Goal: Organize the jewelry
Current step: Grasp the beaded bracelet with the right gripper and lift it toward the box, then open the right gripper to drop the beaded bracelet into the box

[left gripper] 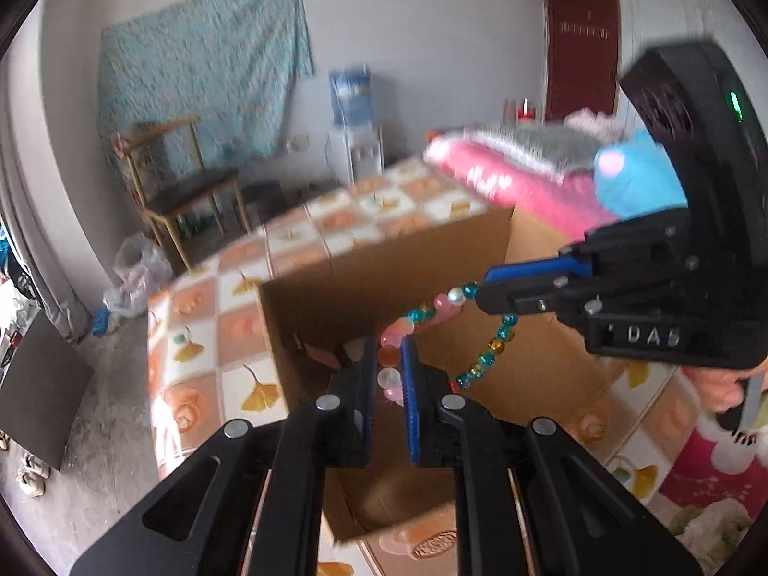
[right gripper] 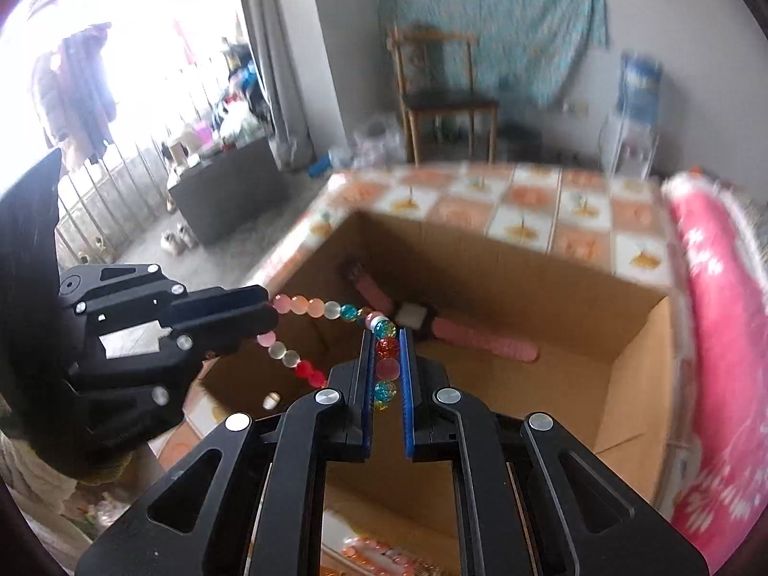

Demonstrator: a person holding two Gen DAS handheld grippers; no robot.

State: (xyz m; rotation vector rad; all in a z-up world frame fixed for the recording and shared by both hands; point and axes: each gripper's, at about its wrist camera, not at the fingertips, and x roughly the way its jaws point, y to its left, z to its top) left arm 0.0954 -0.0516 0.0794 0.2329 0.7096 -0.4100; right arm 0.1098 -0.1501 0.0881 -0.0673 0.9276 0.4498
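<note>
A beaded bracelet [left gripper: 434,312] of pink, white, teal and amber beads hangs stretched between both grippers above an open cardboard box [left gripper: 384,259]. My left gripper [left gripper: 389,365] is shut on its pink and white beads. My right gripper [right gripper: 386,365] is shut on its red, pink and teal beads [right gripper: 386,350]. In the left wrist view the right gripper [left gripper: 485,288] comes in from the right. In the right wrist view the left gripper [right gripper: 269,312] comes in from the left. A pink watch [right gripper: 446,326] with a white face lies on the box floor [right gripper: 528,384].
The box stands on a bed with an orange and white checkered cover [left gripper: 206,317]. Folded pink bedding [right gripper: 715,336] lies at the right, with a blue plush [left gripper: 633,177] on it. A wooden chair [right gripper: 441,96] and a water dispenser [left gripper: 355,129] stand by the far wall.
</note>
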